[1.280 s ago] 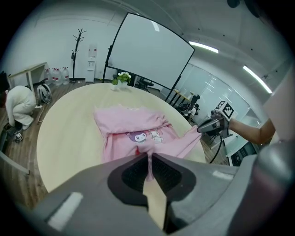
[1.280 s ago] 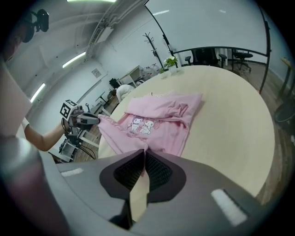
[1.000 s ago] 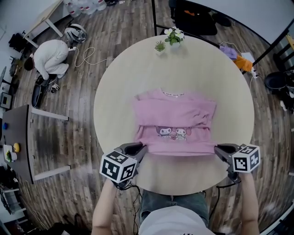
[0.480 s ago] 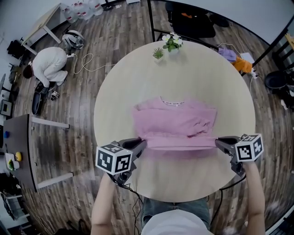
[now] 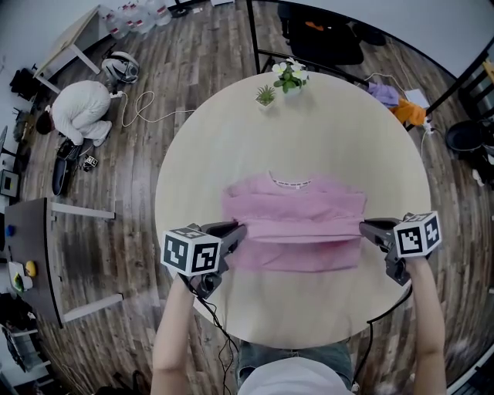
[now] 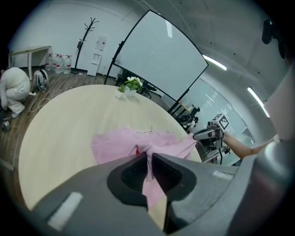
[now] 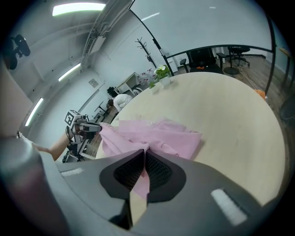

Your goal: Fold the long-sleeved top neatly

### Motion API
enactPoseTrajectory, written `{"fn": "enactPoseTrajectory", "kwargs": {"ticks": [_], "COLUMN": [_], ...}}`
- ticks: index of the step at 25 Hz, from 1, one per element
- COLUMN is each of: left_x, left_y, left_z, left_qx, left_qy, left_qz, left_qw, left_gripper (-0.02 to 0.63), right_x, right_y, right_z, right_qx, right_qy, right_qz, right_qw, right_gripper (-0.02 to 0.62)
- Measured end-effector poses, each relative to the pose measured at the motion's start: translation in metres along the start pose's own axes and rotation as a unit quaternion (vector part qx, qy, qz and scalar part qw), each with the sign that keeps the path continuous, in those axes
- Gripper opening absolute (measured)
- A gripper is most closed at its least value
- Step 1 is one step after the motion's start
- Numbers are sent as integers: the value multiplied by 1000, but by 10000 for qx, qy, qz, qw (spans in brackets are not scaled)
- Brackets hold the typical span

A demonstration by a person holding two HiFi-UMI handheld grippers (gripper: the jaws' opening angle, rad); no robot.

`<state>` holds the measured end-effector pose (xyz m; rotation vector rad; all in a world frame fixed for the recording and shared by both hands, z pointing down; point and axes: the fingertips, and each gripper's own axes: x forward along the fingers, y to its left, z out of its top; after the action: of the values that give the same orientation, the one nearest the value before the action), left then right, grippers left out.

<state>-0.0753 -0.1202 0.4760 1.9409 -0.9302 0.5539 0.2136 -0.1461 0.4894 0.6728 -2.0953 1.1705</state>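
Head view, top: we see a pink top [image 5: 297, 247] near the middle of a round table [image 5: 324, 131]. Its neckline faces away from the person, and one layer is stretched straight between the two grippers.
Head view, left gripper: the left gripper [image 5: 241, 229] is clamped on the top's left edge, with its marker cube on the person's side.
Head view, right gripper: the right gripper [image 5: 364, 226] is clamped on the right edge, level with the left one.
Head view, surroundings: two small plants [image 5: 279, 82] stand at the table's far rim, well apart from the top. A person [image 5: 81, 104] crouches on the wood floor at upper left, beside a looped cable [image 5: 147, 104]. A grey desk [image 5: 35, 239] sits at the left edge, and a dark chair [image 5: 324, 35] stands beyond the table.
Head view, writing: the white neck band carries print too small for us to read. The cubes show only black and white squares.
Left gripper view, jaws: they are closed tight on a fold of pink cloth, which runs up between them to the rest of the top on the table.
Left gripper view, extras: only here do we see a large whiteboard [image 6: 161, 55], a coat stand [image 6: 88, 41] and water bottles [image 6: 57, 62] by the wall. The right gripper shows across the table, holding the cloth's other end.
Right gripper view, jaws: they are pressed together on a strip of pink cloth.
Right gripper view, extras: here we see ceiling lights [image 7: 78, 8], and office chairs behind a rail [image 7: 221, 47]. The left gripper shows at the cloth's far end.
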Motion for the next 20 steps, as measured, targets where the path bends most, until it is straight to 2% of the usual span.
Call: {"fn": "enactPoseTrajectory", "kwargs": {"ticks": [4,7,13,17,20], "left_x": [14,24,42,51,57], "left_y": [11,20,40,54,63], "left_z": [15,25,36,46,49], "left_qx": [-235,-606,-1300,-1694,-1761], "left_qy": [-50,-144,-229,-431,-470], "left_qz": [-139,-283,-563,-625,-530], "left_qw": [9996,9977,9896,9826,9818], "left_gripper": [35,37,53,71,71], "right_x": [12,20,33,41,36], "right_y": [-10,-17,-36,-48,-66], "right_z": [10,19,35,47,51], "right_qx": [199,353,720,1167,1528], "right_qy": [-38,-118,-282,-555,-733], "right_qz": [55,116,203,332,-40], "right_qw": [9998,9992,9968,9911,9855], "right_gripper": [43,43,46,60,76]}}
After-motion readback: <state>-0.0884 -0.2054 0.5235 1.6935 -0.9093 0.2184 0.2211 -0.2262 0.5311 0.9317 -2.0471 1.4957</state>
